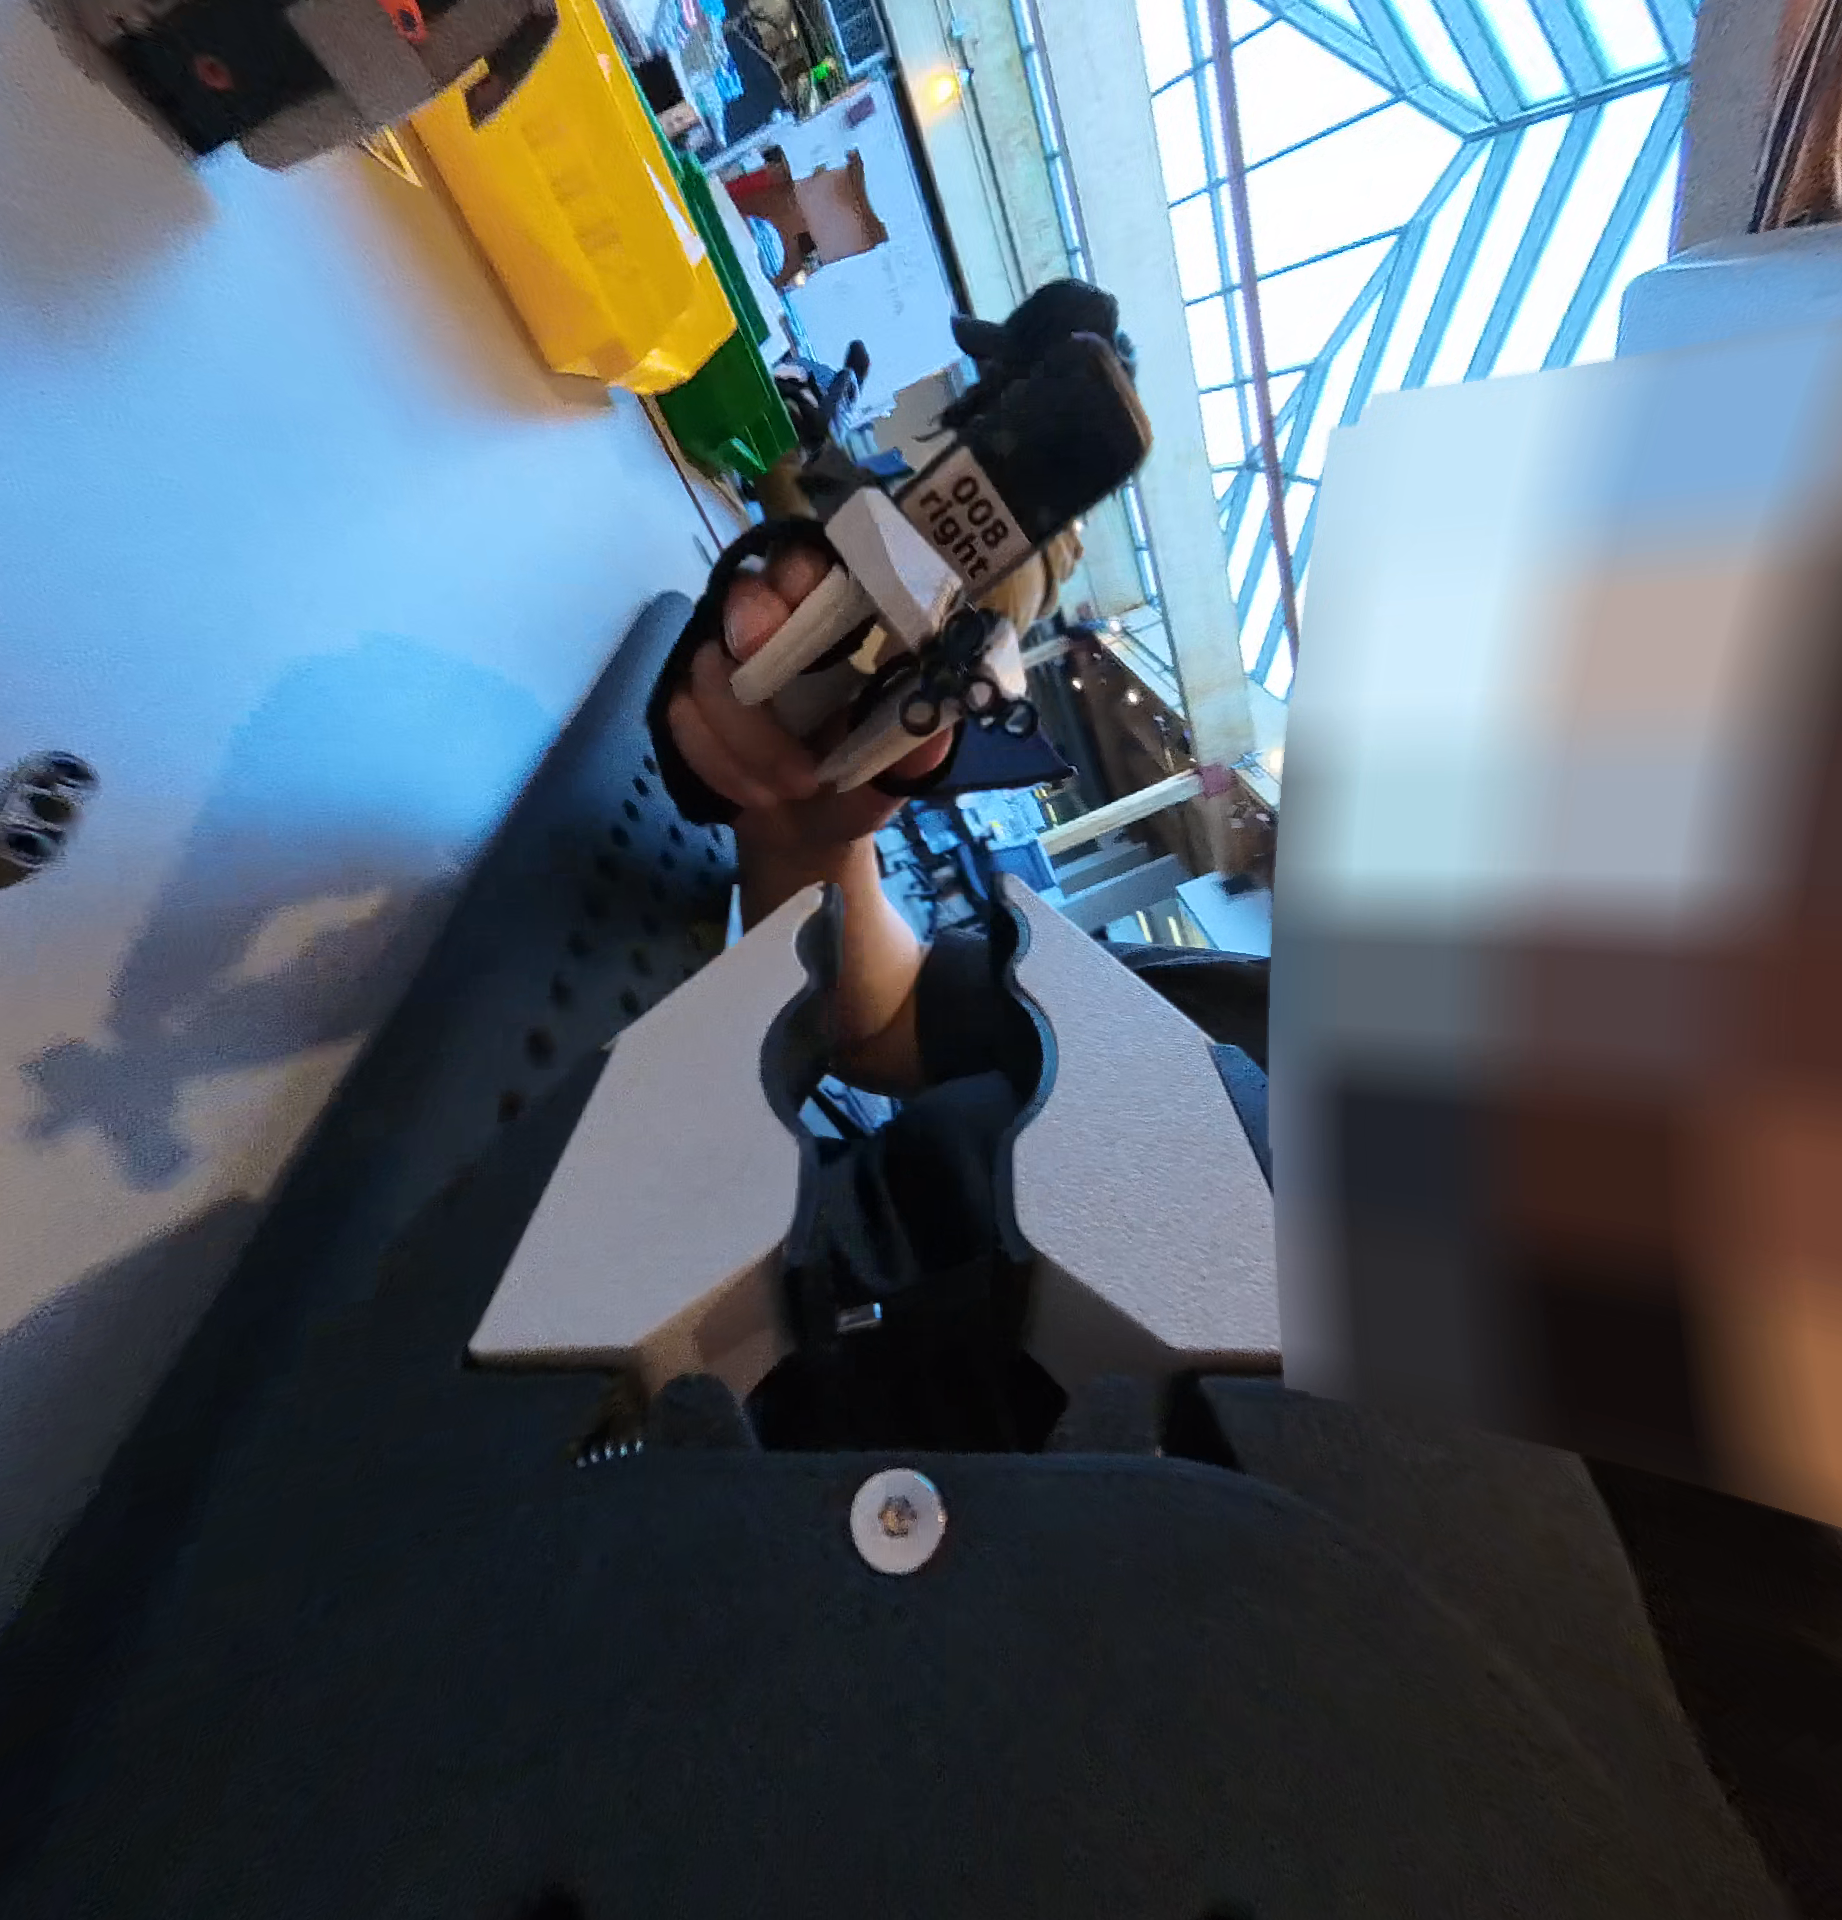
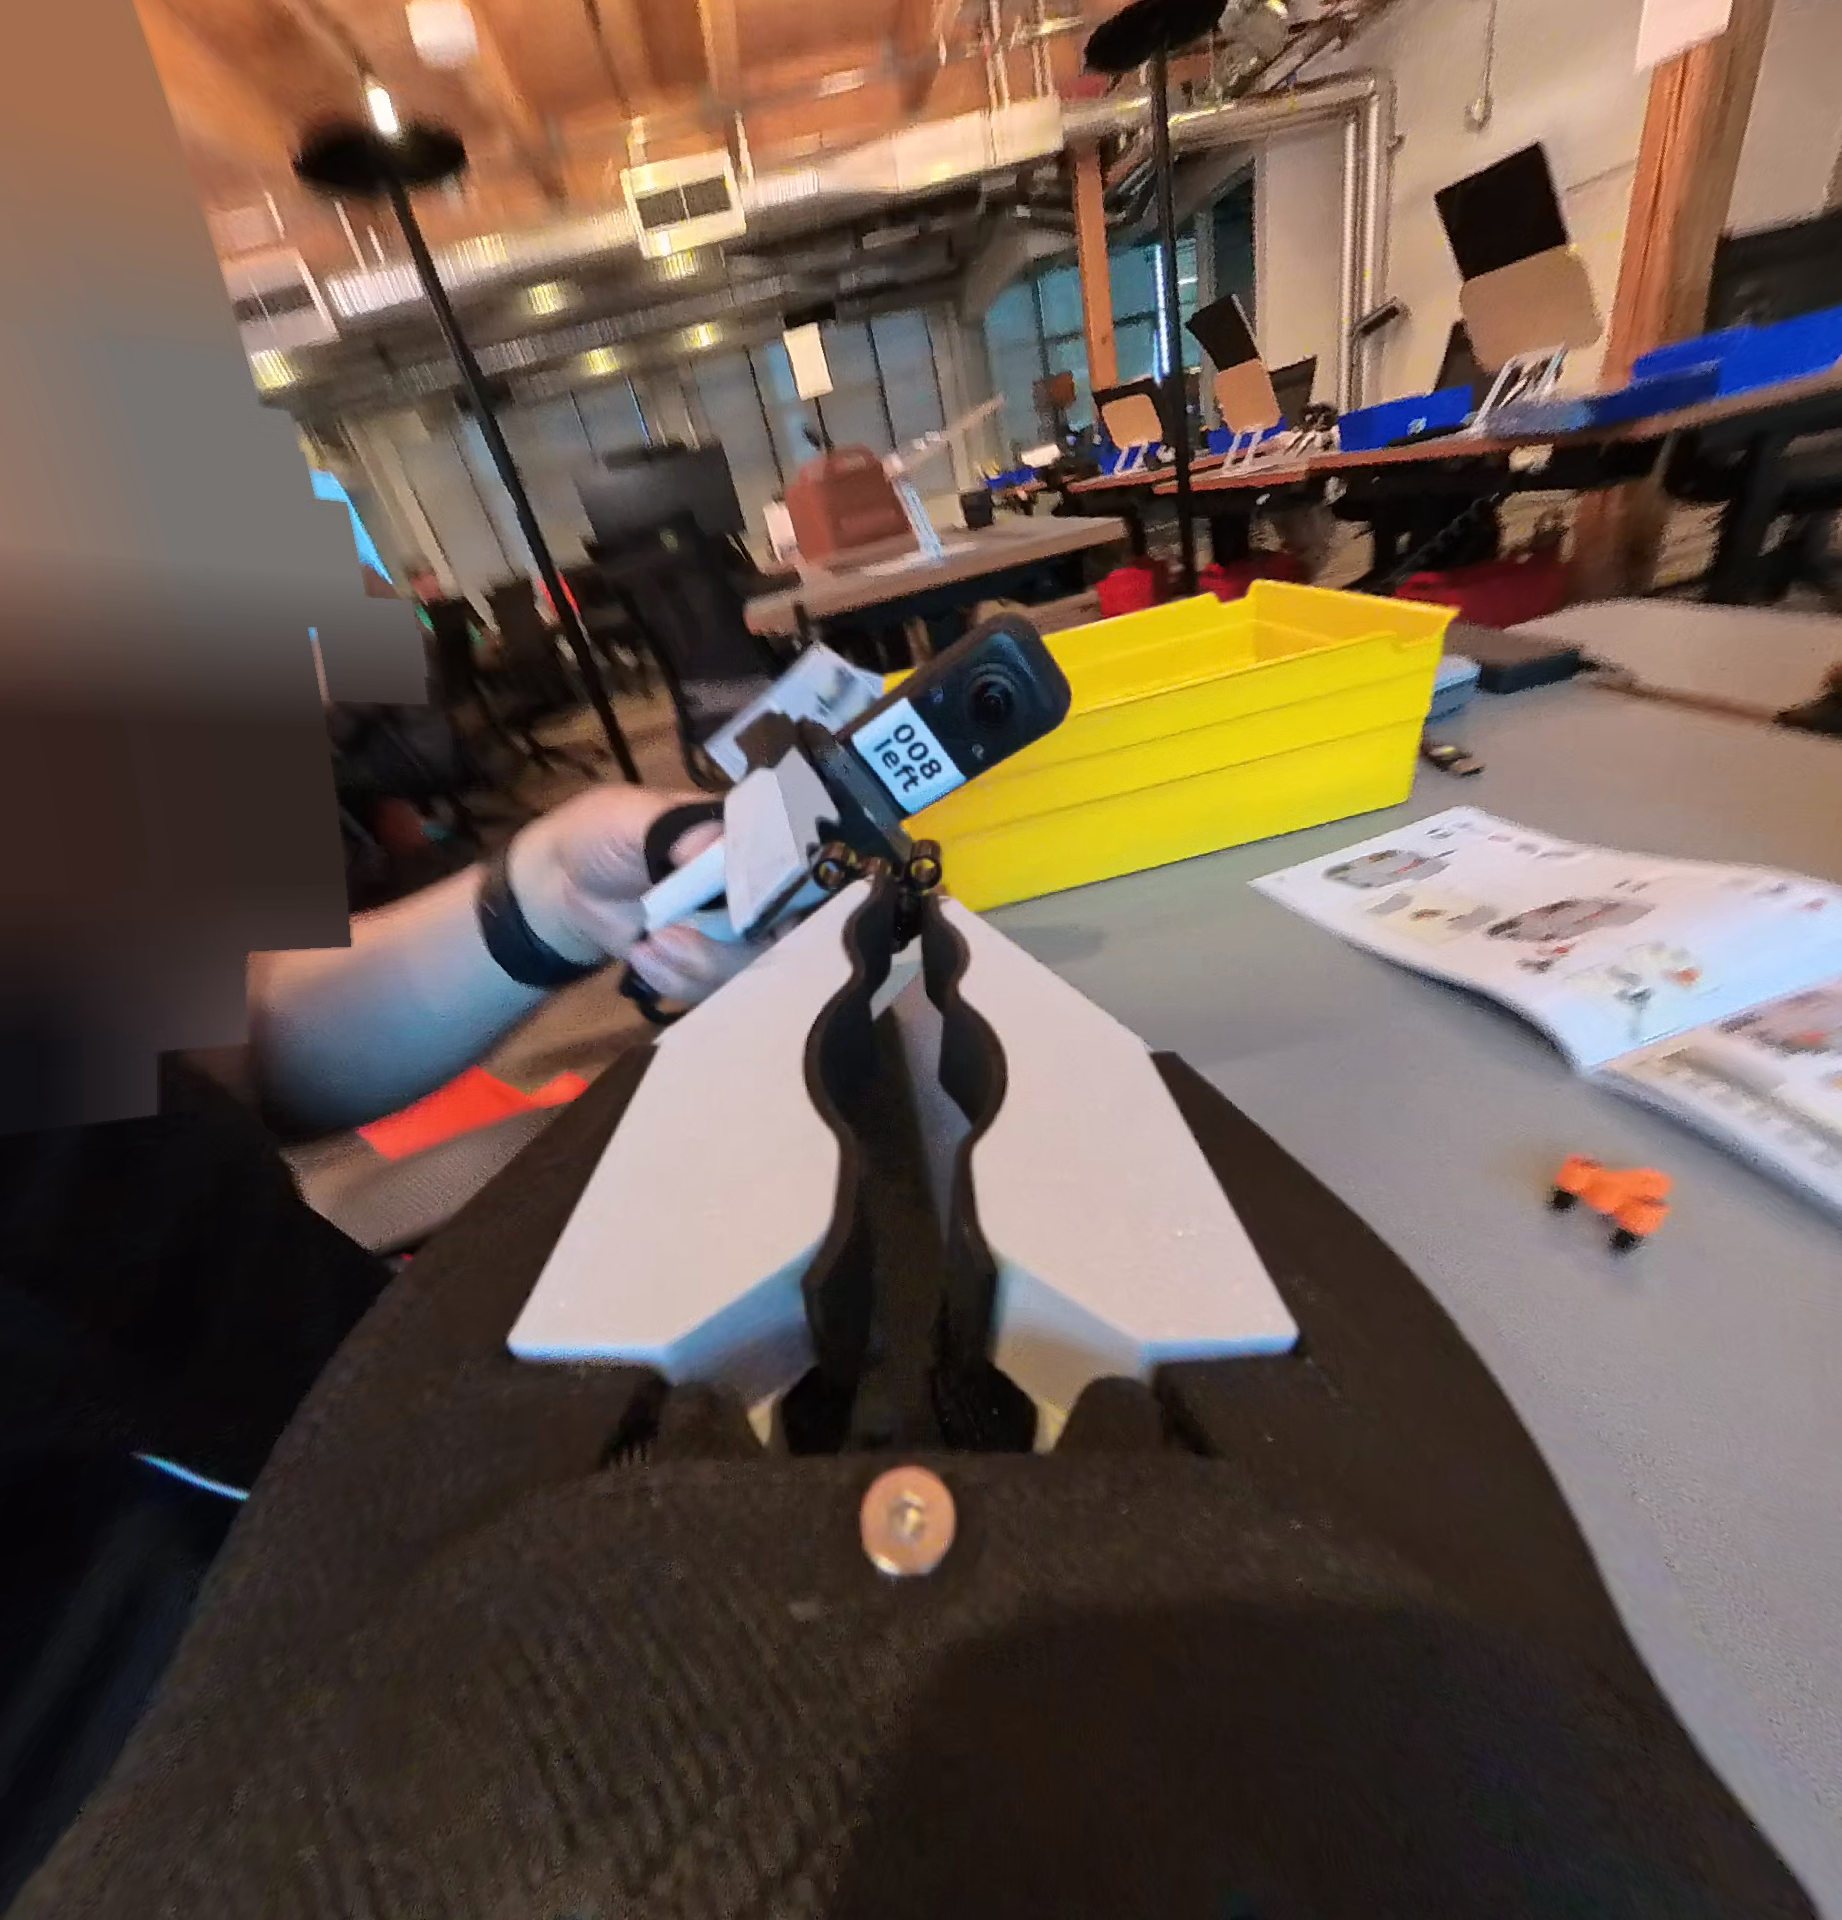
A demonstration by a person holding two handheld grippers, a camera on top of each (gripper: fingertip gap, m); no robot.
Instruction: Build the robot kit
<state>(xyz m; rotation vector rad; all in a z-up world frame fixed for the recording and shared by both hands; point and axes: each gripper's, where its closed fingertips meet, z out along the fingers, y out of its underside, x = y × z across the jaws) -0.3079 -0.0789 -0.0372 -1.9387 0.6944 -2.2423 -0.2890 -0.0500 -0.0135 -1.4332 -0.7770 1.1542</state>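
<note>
Up close, my right gripper (image 2: 901,914) pinches a small black part (image 2: 915,902) at its tips, held above the table (image 2: 1312,1299). My left gripper (image 1: 912,914) gapes wide, empty. Farther right lie an orange piece (image 2: 1613,1197), a booklet (image 2: 1623,966), then a yellow bin (image 2: 1208,748).

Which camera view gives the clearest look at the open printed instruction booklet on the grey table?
The right wrist view: the open printed instruction booklet lies flat on the grey table, pages visible, beyond a small orange-and-black toy piece. The left wrist view, tilted sideways, shows no booklet at all.
</note>
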